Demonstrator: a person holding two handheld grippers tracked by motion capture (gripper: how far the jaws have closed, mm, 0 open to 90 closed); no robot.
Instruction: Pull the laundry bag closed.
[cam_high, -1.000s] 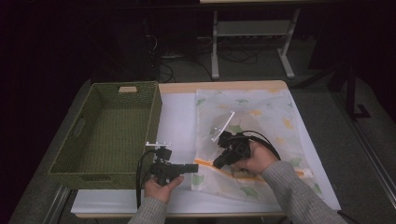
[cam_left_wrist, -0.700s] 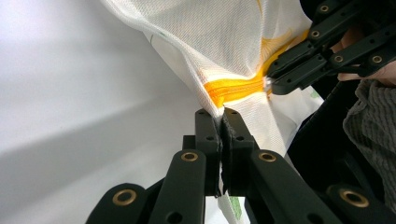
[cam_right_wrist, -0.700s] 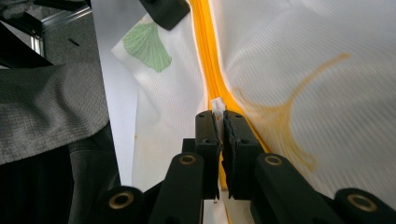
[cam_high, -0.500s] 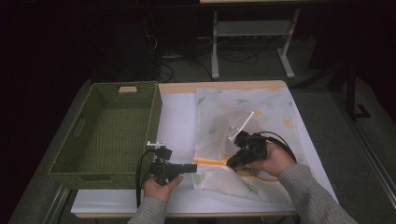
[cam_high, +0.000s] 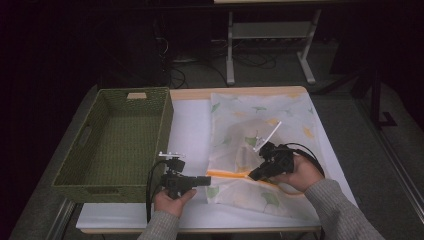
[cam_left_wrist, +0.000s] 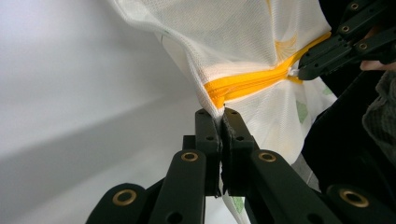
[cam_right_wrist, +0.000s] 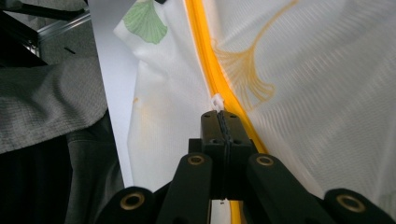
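Observation:
A white mesh bag (cam_high: 260, 120) printed with green and yellow leaves lies on the white table top. Its orange zipper (cam_high: 227, 174) runs across the near part. My left gripper (cam_high: 207, 181) is shut on the bag's edge at the zipper's left end; in the left gripper view the fabric (cam_left_wrist: 243, 37) is pinched between the jaws of this gripper (cam_left_wrist: 221, 114). My right gripper (cam_high: 251, 176) is shut on the small white zipper pull (cam_right_wrist: 217, 101), just ahead of its tips (cam_right_wrist: 219, 114). The zipper (cam_left_wrist: 247, 84) stretches between the two grippers.
A green woven basket (cam_high: 167, 120) stands empty at the left, close to my left hand. Bare white table top (cam_high: 190, 125) lies between basket and bag. Beyond the table's far edge a metal stand (cam_high: 230, 55) and cables sit on the dark floor.
My right hand has slid to the right along the zipper with the pull in its jaws, and a longer orange stretch shows between the grippers. The left hand has stayed put.

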